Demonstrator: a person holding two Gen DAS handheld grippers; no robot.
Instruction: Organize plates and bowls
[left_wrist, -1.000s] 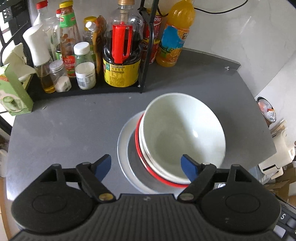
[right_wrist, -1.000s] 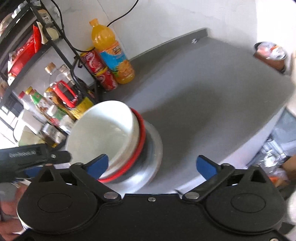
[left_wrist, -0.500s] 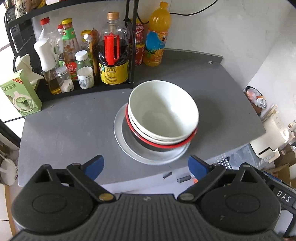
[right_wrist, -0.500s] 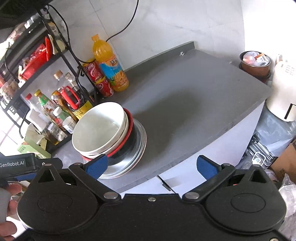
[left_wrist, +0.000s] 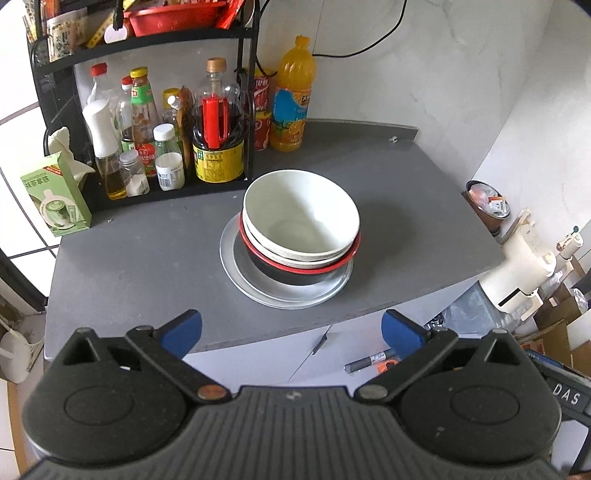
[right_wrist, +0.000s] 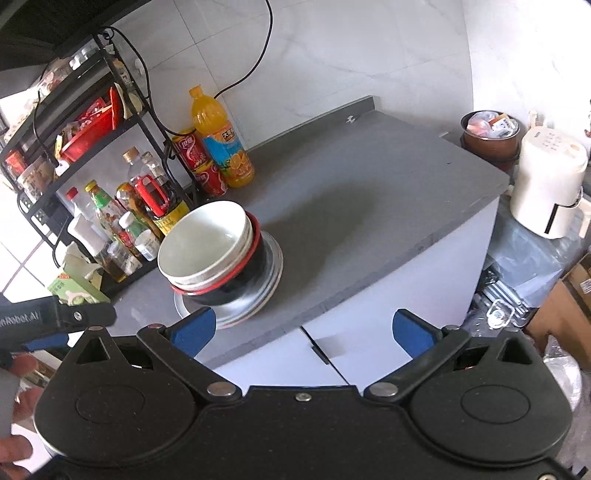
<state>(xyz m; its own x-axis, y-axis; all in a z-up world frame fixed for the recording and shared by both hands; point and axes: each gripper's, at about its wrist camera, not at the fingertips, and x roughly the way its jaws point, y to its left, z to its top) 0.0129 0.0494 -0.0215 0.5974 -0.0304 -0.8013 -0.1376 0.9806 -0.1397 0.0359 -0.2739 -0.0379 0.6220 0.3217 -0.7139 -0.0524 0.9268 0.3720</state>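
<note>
stacking judged complete: white bowls (left_wrist: 301, 218) nested in red-rimmed bowl (left_wrist: 295, 264) on metal plate (left_wrist: 284, 291). left gripper (left_wrist: 291, 330) and right gripper (right_wrist: 301, 328) held released, empty, short of the plate; no further move is judged needed.

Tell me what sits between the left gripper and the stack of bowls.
Nothing: in the left wrist view only bare grey countertop separates the left gripper from the stack of bowls.

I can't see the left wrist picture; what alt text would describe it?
A stack of bowls sits on a silver plate on a grey counter. The open left gripper hovers at the counter's near edge, holding nothing. A rack of bottles stands behind.
</note>
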